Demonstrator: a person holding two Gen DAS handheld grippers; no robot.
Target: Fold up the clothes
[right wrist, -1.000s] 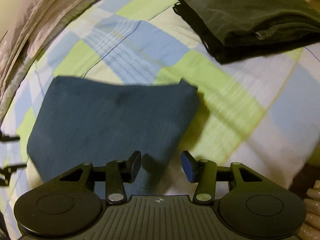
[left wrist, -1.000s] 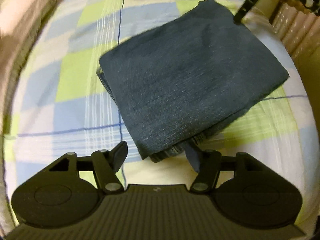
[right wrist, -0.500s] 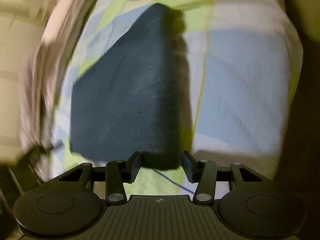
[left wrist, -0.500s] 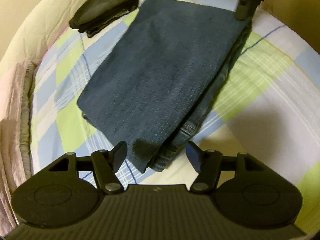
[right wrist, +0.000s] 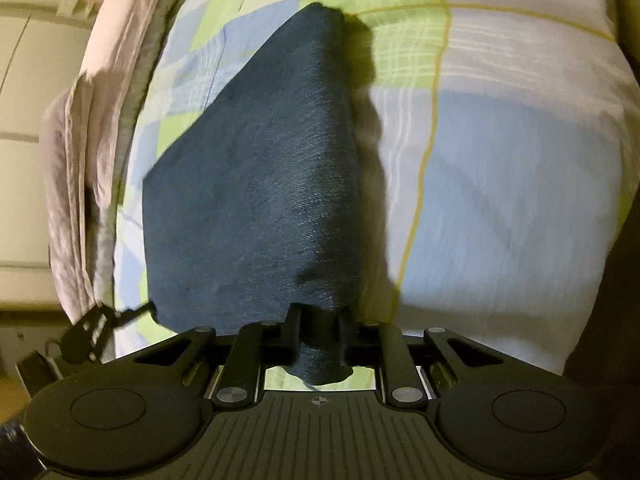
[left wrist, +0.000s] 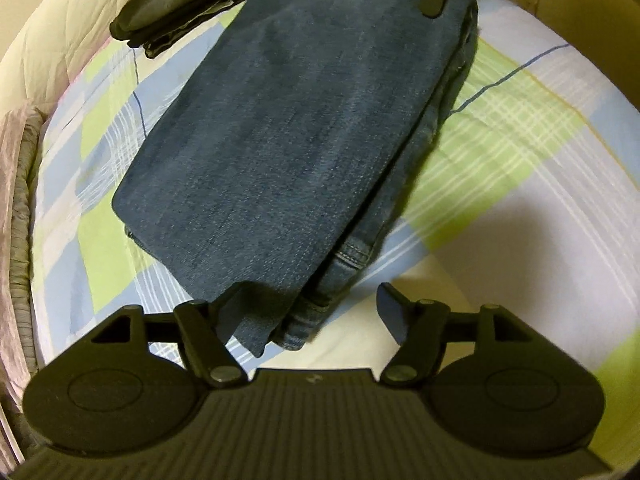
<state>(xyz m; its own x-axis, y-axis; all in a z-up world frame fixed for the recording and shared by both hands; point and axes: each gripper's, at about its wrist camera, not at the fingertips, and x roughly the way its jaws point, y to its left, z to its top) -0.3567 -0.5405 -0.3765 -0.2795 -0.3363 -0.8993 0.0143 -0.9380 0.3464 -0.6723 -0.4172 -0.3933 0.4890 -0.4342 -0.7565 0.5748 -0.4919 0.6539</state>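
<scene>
— Jeans (left wrist: 288, 152) are lying folded on the checked bedsheet (left wrist: 520, 128). How are they handling?

— Heavy, thick, floppy. My right gripper (right wrist: 318, 340) is pinching one corner; my left gripper (left wrist: 312, 316) is spreading wide around the near corner's layers.

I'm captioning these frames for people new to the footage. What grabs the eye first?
A folded slab of dark blue denim jeans fills the middle of a pastel checked bedsheet. The right gripper is clamped on one corner, while the left gripper gapes open around the opposite corner.
</scene>
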